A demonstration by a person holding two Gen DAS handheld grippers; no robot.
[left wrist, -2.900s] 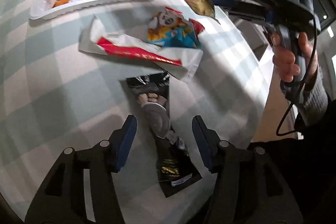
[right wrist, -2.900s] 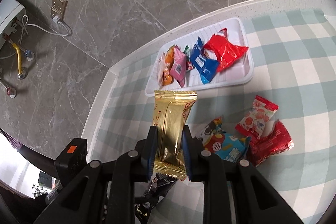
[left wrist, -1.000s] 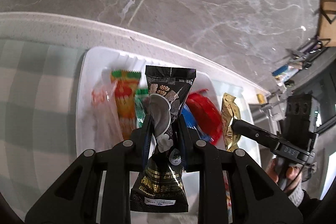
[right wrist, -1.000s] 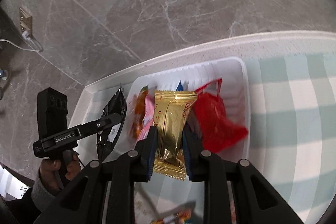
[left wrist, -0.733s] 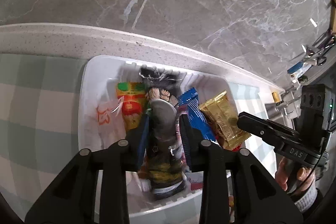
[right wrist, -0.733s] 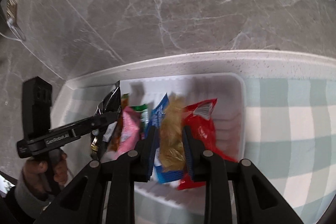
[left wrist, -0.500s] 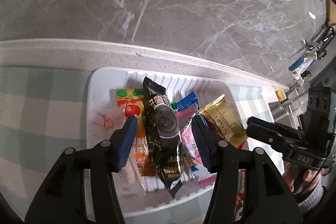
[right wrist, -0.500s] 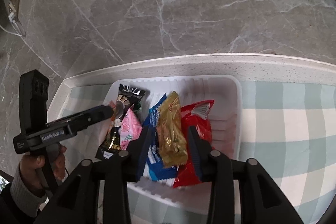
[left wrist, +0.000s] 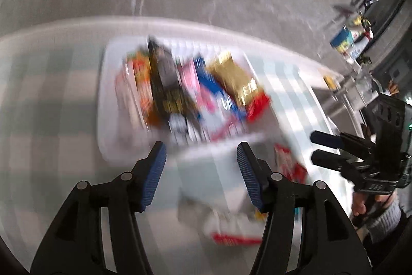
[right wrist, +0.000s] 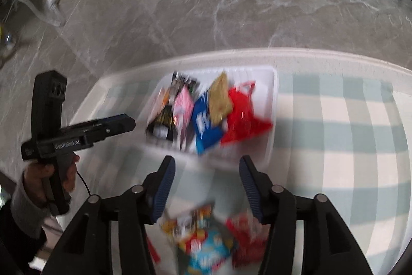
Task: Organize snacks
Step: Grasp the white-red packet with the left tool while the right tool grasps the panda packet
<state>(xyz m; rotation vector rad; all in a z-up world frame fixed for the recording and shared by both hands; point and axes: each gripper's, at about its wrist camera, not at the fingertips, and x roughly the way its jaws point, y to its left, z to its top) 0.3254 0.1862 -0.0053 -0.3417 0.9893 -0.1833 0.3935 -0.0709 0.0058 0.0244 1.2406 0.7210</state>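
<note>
The white tray (left wrist: pixel 108 105) (right wrist: pixel 273 99) holds several snack packets. The black packet (left wrist: pixel 164 79) (right wrist: pixel 167 112) lies in it beside the orange and pink ones. The gold packet (left wrist: pixel 233 79) (right wrist: pixel 219 99) lies on the blue and red packets. My left gripper (left wrist: pixel 200 172) is open and empty, short of the tray's near rim. My right gripper (right wrist: pixel 206 187) is open and empty, also short of the tray. Both views are blurred by motion.
Loose snacks lie on the checked tablecloth: a colourful blue packet (right wrist: pixel 206 249) and a red packet (right wrist: pixel 247 236) under my right gripper, and a white and red bag (left wrist: pixel 231 228) near my left. The marble floor lies beyond the table edge.
Both grippers let go of their packets in the tray, the black one from the left and the gold one from the right. Both have since pulled back from the tray, open.
</note>
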